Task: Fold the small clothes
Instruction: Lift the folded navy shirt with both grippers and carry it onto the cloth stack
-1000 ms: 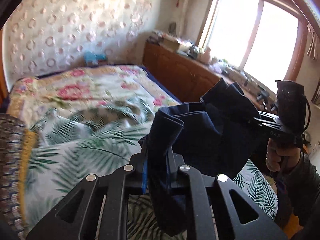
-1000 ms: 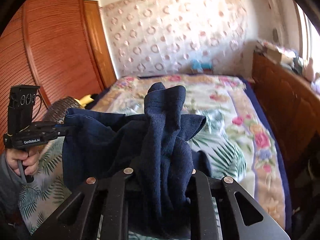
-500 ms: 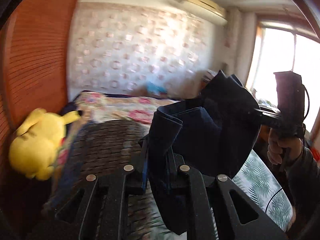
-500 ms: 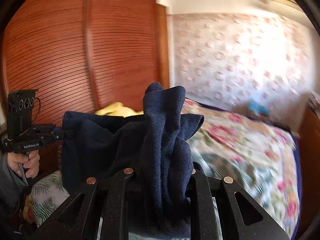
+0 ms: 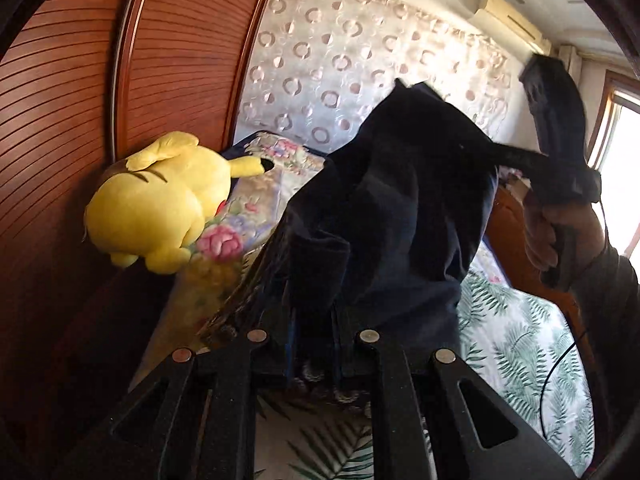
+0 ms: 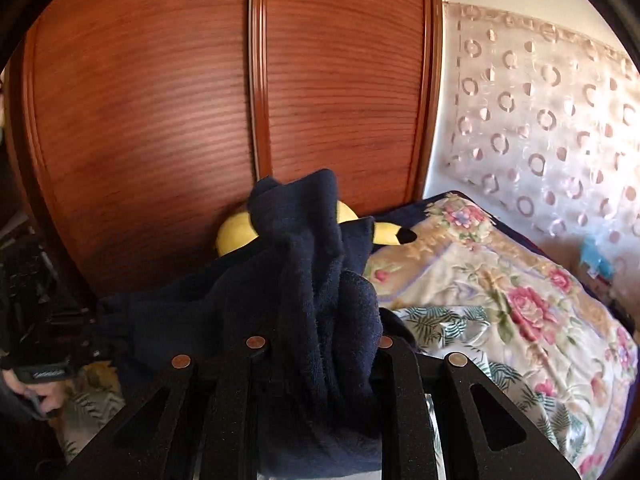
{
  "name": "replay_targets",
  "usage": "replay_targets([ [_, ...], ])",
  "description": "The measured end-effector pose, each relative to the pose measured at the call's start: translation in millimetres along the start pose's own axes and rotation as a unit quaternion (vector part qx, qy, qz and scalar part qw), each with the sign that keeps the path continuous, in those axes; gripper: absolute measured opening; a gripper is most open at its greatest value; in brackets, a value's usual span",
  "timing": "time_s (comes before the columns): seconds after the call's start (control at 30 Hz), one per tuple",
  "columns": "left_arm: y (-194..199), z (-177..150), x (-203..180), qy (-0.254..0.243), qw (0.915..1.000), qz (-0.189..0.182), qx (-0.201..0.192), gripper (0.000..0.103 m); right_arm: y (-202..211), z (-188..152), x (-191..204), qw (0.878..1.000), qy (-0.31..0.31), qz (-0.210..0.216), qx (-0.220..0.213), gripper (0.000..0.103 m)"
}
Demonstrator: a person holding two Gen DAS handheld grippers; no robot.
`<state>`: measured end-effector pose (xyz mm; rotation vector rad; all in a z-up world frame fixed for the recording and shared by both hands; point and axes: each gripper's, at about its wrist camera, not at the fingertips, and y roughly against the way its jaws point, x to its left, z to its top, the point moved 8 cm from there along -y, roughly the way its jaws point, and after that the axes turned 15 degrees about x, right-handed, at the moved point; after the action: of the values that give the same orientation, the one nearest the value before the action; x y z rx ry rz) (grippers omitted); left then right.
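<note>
A dark navy garment point(image 5: 396, 216) hangs in the air between my two grippers, above the bed. My left gripper point(image 5: 314, 344) is shut on one bunched edge of it. My right gripper point(image 6: 320, 356) is shut on the other edge, where the navy garment point(image 6: 304, 280) piles up over the fingers. In the left wrist view the right gripper point(image 5: 560, 152) shows at the right, held by a hand. In the right wrist view the left gripper point(image 6: 48, 344) shows at the left edge. The cloth hides both pairs of fingertips.
A yellow plush toy point(image 5: 156, 208) lies on the bed against the wooden wardrobe doors point(image 6: 160, 100). The bed has a floral quilt point(image 6: 500, 280) and a palm-leaf sheet point(image 5: 516, 332). A curtain with ring patterns point(image 5: 360, 60) hangs behind.
Both grippers have swung left with the garment, from facing the bed and window to facing the wardrobe and plush toy. The grips on the cloth have not changed.
</note>
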<state>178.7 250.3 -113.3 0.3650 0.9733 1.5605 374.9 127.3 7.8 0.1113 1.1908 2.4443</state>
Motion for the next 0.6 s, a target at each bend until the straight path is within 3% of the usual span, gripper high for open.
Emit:
replay_targets([
  [0.07, -4.8, -4.7, 0.8, -0.001, 0.9999, 0.005, 0.009, 0.014, -5.6, 6.0, -12.5, 1.0, -0.027, -0.01, 0.01, 0.036],
  [0.13, -7.8, -7.0, 2.1, -0.003, 0.9999, 0.009, 0.013, 0.015, 0.3, 18.4, -19.9, 0.998, -0.047, -0.029, -0.004, 0.043],
  [0.27, -6.3, -8.0, 4.4, -0.002, 0.9998, 0.013, 0.015, 0.015, 16.3, 16.3, -8.6, 0.995, -0.059, -0.068, -0.036, 0.043],
  [0.37, -6.8, -10.4, 7.7, 0.001, 0.9998, 0.015, 0.015, 0.015, 21.2, 0.9, 22.0, 0.995, -0.049, -0.064, -0.052, 0.043],
  [0.47, -8.6, -13.4, 8.7, 0.002, 0.9996, 0.019, 0.019, 0.015, 2.4, -14.4, 37.0, 0.999, -0.036, -0.024, -0.027, 0.043],
  [0.6, -8.9, -17.7, 8.5, 0.0, 0.9996, 0.021, 0.021, 0.015, -42.0, -32.5, 37.4, 0.999, -0.031, -0.033, 0.019, 0.043],
])
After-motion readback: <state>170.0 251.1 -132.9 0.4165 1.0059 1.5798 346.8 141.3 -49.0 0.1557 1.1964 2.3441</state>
